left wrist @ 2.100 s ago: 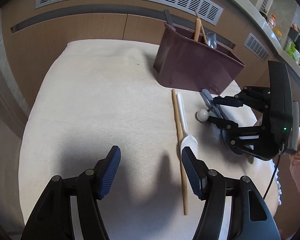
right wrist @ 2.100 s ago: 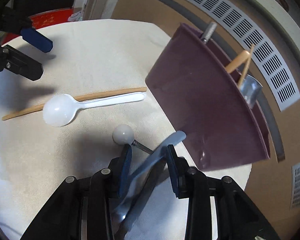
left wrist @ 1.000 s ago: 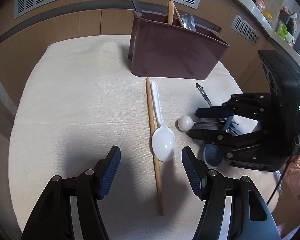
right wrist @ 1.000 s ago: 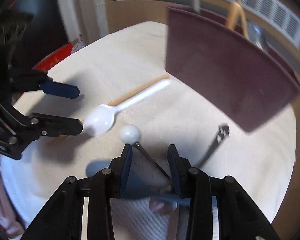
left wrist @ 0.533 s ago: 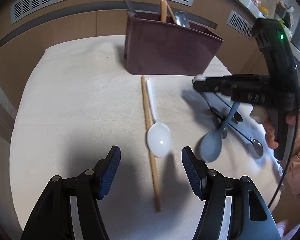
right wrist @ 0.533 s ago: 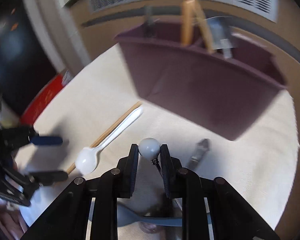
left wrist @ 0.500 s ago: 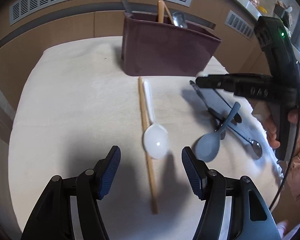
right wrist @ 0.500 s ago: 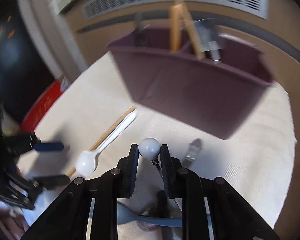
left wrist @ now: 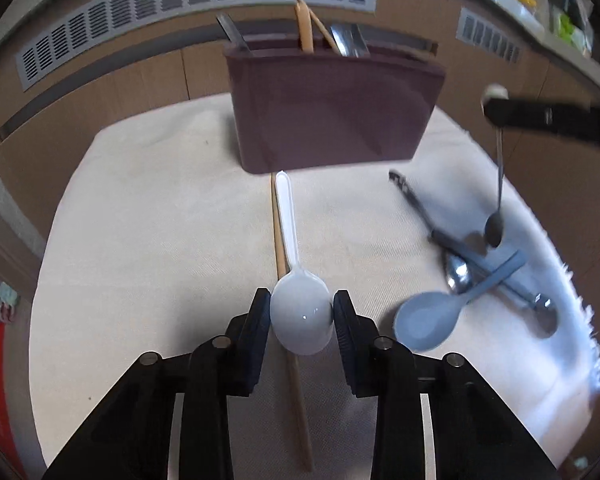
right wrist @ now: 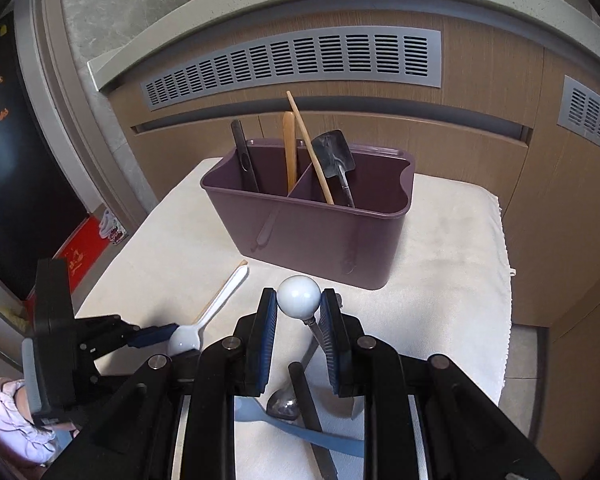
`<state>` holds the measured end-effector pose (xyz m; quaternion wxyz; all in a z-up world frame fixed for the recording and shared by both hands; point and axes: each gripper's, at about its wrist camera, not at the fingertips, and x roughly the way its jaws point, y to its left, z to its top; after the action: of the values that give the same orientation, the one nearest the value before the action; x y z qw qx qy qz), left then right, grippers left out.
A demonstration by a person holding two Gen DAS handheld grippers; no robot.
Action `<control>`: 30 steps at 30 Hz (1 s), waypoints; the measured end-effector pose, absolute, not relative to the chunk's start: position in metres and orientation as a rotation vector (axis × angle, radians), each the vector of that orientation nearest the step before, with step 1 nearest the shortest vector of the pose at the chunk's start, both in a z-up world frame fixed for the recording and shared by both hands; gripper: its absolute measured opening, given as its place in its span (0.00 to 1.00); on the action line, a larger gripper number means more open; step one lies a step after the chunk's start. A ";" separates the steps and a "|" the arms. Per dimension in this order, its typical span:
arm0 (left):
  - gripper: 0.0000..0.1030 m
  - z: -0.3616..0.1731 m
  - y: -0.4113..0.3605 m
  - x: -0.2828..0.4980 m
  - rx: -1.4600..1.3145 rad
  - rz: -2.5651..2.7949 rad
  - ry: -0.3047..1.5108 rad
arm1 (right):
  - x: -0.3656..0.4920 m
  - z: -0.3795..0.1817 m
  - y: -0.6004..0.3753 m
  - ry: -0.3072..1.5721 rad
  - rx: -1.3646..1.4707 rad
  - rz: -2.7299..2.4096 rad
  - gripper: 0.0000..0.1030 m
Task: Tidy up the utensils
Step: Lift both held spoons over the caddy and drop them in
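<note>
A white plastic spoon point(left wrist: 300, 316) lies on the cream cloth beside a wooden chopstick point(left wrist: 296, 384). My left gripper point(left wrist: 301, 318) is closing on its bowl, and both pads touch the sides. My right gripper point(right wrist: 299, 308) is shut on a thin metal spoon with a white ball end point(right wrist: 299, 298). It holds the spoon in the air at the right, the small bowl point(left wrist: 494, 236) hanging down over the cloth. The maroon utensil caddy point(right wrist: 312, 232) stands behind, with a few utensils upright in it.
A grey-blue plastic spoon point(left wrist: 428, 320), a dark-handled utensil point(left wrist: 416, 204) and metal spoons point(left wrist: 458, 274) lie crossed at the cloth's right side. The cloth's frayed edge point(left wrist: 580, 320) runs just beyond them. A wooden cabinet with vents point(right wrist: 300, 64) is behind.
The left jaws have closed in onto the white spoon's bowl. The right gripper has risen and rolled, lifting the ball-ended spoon off the cloth.
</note>
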<state>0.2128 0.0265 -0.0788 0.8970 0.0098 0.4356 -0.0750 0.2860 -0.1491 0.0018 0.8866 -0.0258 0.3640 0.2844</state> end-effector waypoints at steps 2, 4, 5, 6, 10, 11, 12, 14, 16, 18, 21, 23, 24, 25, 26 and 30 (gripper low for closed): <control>0.32 -0.064 0.034 0.208 -0.006 -0.179 0.869 | 0.280 0.003 -0.151 0.751 -0.055 0.598 0.19; 0.32 -0.051 0.040 0.203 -0.049 -0.208 0.847 | 0.277 0.004 -0.151 0.749 -0.053 0.597 0.19; 0.32 -0.046 0.043 0.200 -0.073 -0.224 0.836 | 0.276 0.004 -0.152 0.749 -0.049 0.597 0.19; 0.32 -0.040 0.044 0.196 -0.090 -0.235 0.823 | 0.276 0.004 -0.152 0.747 -0.045 0.597 0.19; 0.32 -0.018 0.042 0.183 -0.097 -0.255 0.757 | 0.273 0.010 -0.156 0.728 -0.020 0.603 0.19; 0.32 -0.013 0.041 0.181 -0.093 -0.258 0.743 | 0.272 0.012 -0.156 0.721 -0.014 0.604 0.19; 0.32 -0.008 0.040 0.179 -0.087 -0.262 0.725 | 0.270 0.015 -0.156 0.711 -0.011 0.606 0.19; 0.32 0.001 0.034 0.175 -0.074 -0.281 0.696 | 0.264 0.022 -0.157 0.690 -0.011 0.611 0.19; 0.32 0.004 0.026 0.174 -0.050 -0.303 0.706 | 0.257 0.029 -0.156 0.673 -0.021 0.618 0.19; 0.32 -0.009 0.016 0.177 0.005 -0.318 0.798 | 0.253 0.032 -0.155 0.669 -0.033 0.617 0.19; 0.33 -0.042 0.009 0.179 0.057 -0.323 0.942 | 0.248 0.034 -0.156 0.672 -0.048 0.608 0.19; 0.33 -0.062 0.009 0.176 0.072 -0.321 1.013 | 0.247 0.034 -0.158 0.676 -0.055 0.595 0.19; 0.33 -0.070 0.009 0.176 0.071 -0.326 1.043 | 0.248 0.033 -0.159 0.679 -0.057 0.589 0.19; 0.33 -0.077 0.011 0.176 0.060 -0.334 1.079 | 0.249 0.033 -0.160 0.682 -0.056 0.586 0.19; 0.33 -0.081 0.013 0.174 0.049 -0.340 1.101 | 0.250 0.032 -0.161 0.686 -0.054 0.583 0.19; 0.36 -0.074 0.022 0.181 -0.019 -0.388 1.124 | 0.254 0.029 -0.166 0.694 -0.041 0.575 0.19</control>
<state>0.1808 0.0217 -0.0745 0.8284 -0.0091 0.5294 -0.1829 0.2538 -0.1659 0.0286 0.9001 -0.0201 0.3351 0.2778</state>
